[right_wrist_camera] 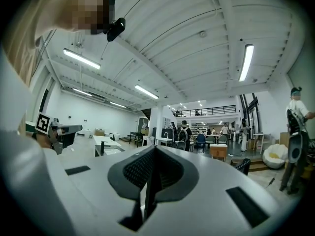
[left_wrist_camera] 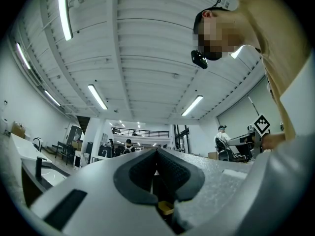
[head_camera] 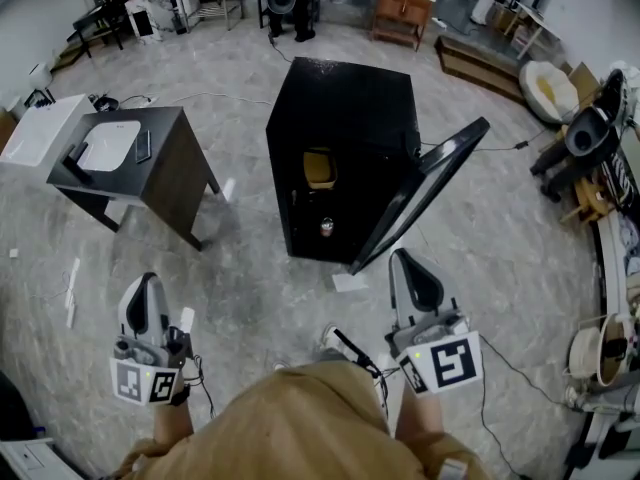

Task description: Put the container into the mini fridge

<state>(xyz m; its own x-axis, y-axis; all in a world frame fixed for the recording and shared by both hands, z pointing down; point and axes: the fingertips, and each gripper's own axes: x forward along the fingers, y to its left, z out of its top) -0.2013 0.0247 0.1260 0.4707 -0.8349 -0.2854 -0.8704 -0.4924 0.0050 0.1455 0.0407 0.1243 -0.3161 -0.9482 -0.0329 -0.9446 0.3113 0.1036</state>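
We hold the left gripper (head_camera: 147,286) and right gripper (head_camera: 408,266) low in front of the fridge (head_camera: 350,98), both with jaws clenched together on nothing. The yellow container (head_camera: 320,168) sits on the upper shelf inside the fridge. The door (head_camera: 430,193) stands open.

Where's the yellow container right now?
In the head view the yellow container sits mid-picture inside the open black mini fridge, in its upper part, above a small can and left of the door.
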